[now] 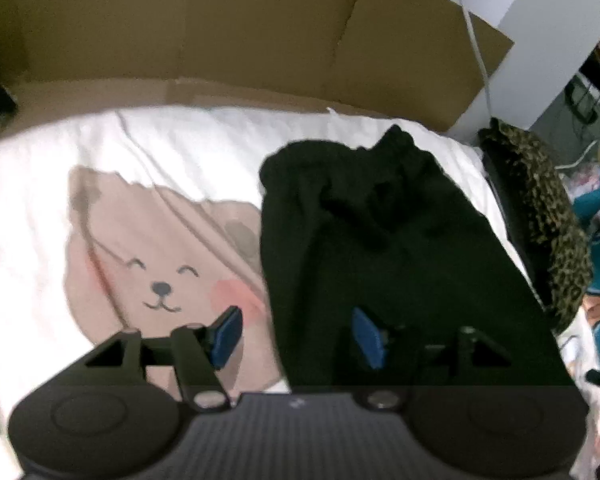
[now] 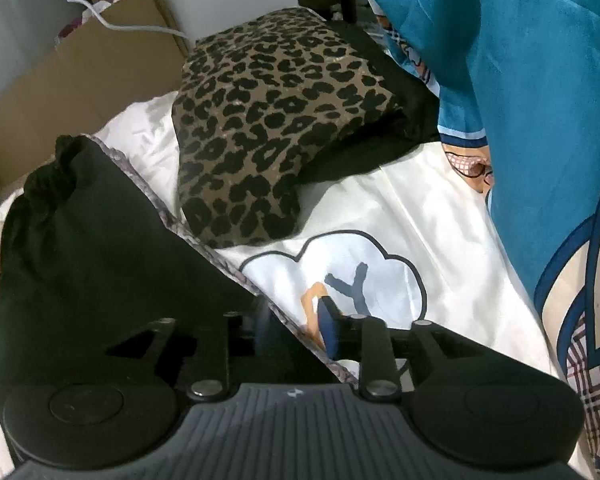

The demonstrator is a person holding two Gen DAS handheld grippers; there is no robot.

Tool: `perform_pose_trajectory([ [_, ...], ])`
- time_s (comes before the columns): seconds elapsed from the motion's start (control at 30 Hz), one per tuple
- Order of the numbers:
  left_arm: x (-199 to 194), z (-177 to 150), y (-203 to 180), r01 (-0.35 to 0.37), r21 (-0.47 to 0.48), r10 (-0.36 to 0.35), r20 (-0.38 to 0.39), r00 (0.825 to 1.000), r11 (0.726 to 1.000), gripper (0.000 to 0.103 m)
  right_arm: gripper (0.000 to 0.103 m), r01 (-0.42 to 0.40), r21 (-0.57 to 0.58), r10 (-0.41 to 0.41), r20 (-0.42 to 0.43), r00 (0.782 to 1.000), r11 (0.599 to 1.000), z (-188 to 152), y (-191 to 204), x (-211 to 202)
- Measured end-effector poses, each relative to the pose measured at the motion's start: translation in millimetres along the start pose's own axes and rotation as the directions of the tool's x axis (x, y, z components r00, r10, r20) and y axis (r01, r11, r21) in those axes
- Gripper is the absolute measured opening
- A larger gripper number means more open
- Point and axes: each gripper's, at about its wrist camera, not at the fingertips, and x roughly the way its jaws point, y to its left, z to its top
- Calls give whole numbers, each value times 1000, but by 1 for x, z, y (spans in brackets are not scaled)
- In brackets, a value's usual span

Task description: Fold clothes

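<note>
- Left wrist view gives you the black garment (image 1: 380,248) as the biggest thing: it fills the centre-right of the frame on the white bedding (image 1: 204,152), its long axis running from the bunched waistband at upper centre down toward the camera.
- Your left gripper (image 1: 296,336) straddles the garment's left edge at lower centre, jaws well apart and holding nothing; one pad is over the bear print, the other over the black cloth.
- Right wrist view puts your right gripper (image 2: 296,330) over the garment's opposite edge at lower centre, jaws partly apart with that edge between them; whether the pads press it you cannot tell.
- Judged from this, both grippers sit at the near end, so a fold would carry it away toward the waistband.
</note>
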Motion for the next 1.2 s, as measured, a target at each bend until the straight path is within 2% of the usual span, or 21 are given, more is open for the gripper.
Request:
perform_pose_trajectory([
  [0.23,38,-5,6,-20,6,21,-55,998,1000,64,36,32,-51,-35,-68,997,998,-11,0,15],
  [0.33,48,-2,6,-57,36,58,-36,998,998,64,36,66,-42,-71,-121,990,997,-15,-5,26],
  [0.47,51,5,4,-111,60,111,1,994,992,64,37,65,-50,-71,-122,990,997,-19,-7,30],
  [0.57,43,7,2,-116,38,116,-7,993,993,60,37,81,-50,-86,-120,989,995,-18,-5,28],
  [0.7,21,-3,-3,-84,52,85,-13,996,995,60,36,89,-27,-91,-95,991,996,-14,-1,16],
  [0.87,-7,-32,-9,-7,47,9,-44,999,999,60,37,54,-34,-55,-41,998,998,-4,21,-9],
  [1.07,-35,-77,-24,82,96,-72,-102,992,992,60,37,-48,-137,45,-27,999,989,5,81,-33],
  [1.2,-50,-105,-28,149,48,-142,-115,983,988,61,37,-140,-136,134,-48,990,981,1,116,-41],
])
